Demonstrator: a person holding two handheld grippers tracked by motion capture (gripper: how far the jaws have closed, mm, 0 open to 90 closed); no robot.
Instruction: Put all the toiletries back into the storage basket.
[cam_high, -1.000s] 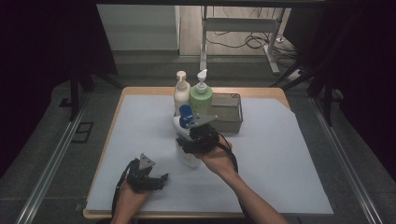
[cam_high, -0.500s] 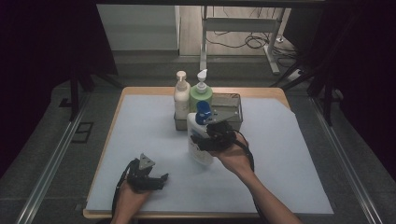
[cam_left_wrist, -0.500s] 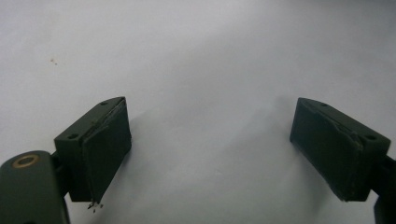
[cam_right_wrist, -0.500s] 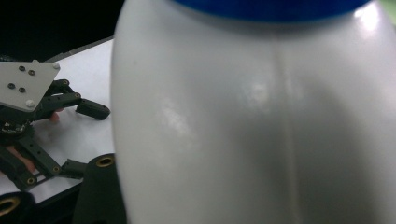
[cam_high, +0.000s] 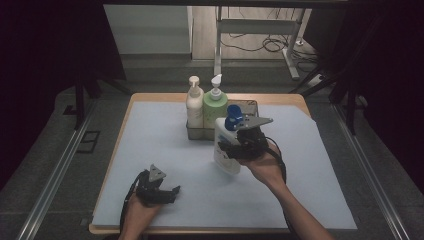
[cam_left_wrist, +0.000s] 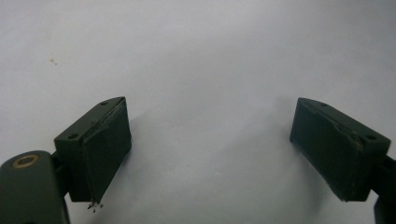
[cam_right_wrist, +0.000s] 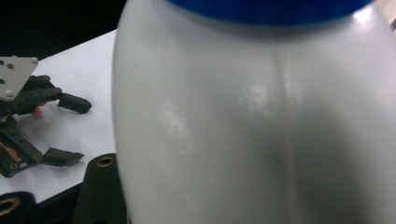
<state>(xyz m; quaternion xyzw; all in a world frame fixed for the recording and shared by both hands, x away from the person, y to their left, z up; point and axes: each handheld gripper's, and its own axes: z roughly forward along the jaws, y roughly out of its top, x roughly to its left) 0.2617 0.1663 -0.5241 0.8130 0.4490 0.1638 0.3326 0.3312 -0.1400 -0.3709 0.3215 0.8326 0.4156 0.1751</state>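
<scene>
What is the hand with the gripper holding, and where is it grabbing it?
The right gripper grips the white bottle with a blue cap around its body. The left gripper is open, holding nothing.

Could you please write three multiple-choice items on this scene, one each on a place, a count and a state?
1. Where is the white bottle with the blue cap?
A. in the right claw, held off the mat
B. lying flat at the mat's left edge
C. under the left claw

2. How many pump bottles stand in the metal basket?
A. none
B. two
C. five

3. How do the jaws of the left claw stand?
A. shut on a bottle
B. shut on a cloth
C. open, with bare mat between them

Answers: 1 A, the high view shows it gripped beside the basket; 2 B, a cream bottle and a green bottle stand there; 3 C, the left gripper view shows a wide gap over the mat.
</scene>
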